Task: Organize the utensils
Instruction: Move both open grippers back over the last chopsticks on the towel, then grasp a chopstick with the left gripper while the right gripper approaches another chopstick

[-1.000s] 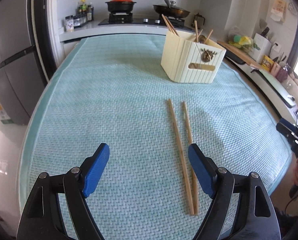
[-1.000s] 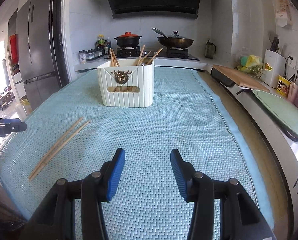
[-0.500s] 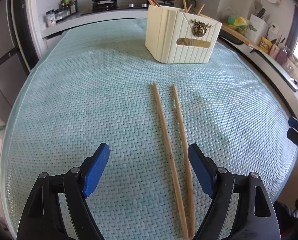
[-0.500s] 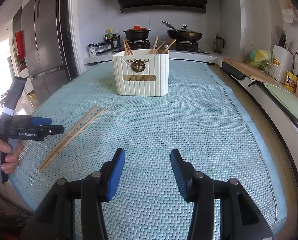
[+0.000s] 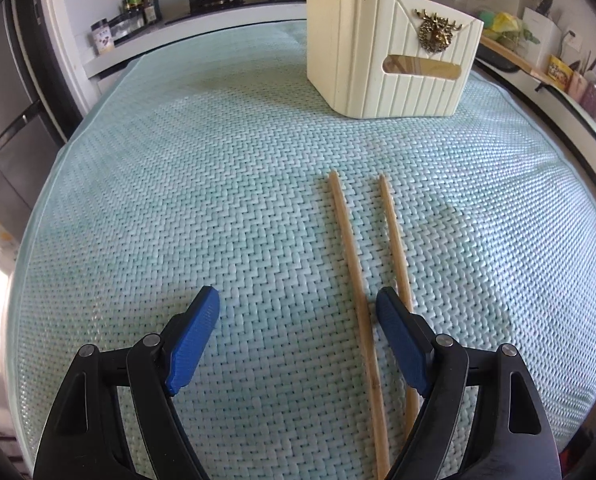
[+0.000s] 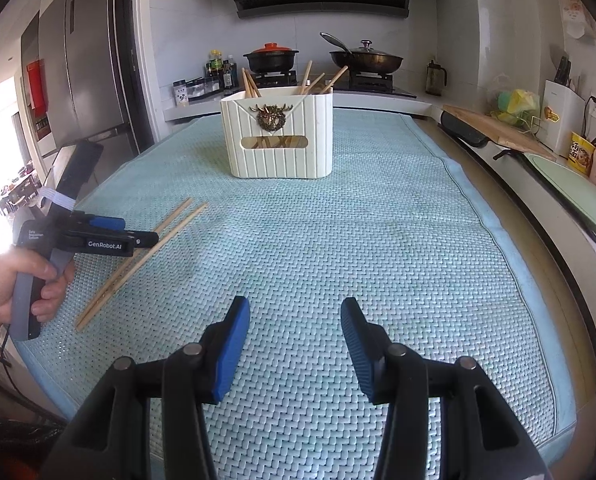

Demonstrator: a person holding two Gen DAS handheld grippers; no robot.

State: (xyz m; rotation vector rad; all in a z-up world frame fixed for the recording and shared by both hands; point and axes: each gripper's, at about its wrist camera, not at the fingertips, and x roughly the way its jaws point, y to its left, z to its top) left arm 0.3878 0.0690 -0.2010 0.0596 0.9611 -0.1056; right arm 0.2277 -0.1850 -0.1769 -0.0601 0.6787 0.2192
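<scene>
Two wooden chopsticks (image 5: 354, 272) lie side by side on the light green woven mat (image 5: 198, 180); they also show in the right wrist view (image 6: 146, 256). A cream ribbed utensil holder (image 5: 390, 56) with a brass deer emblem stands beyond them and holds several chopsticks; it also shows in the right wrist view (image 6: 278, 136). My left gripper (image 5: 298, 308) is open and low over the mat; its right finger overlaps the right chopstick, and the left chopstick lies between the fingers. My right gripper (image 6: 294, 316) is open and empty over the mat.
A stove with a black pot (image 6: 272, 56) and a wok (image 6: 364, 58) stands behind the mat. A fridge (image 6: 86, 68) is on the left. A cutting board (image 6: 494, 130) and counter items are on the right. A hand holds the left gripper (image 6: 98, 240) at the mat's left edge.
My left gripper has moved forward and lower toward the chopsticks, which now reach between its fingers. The right gripper has barely moved.
</scene>
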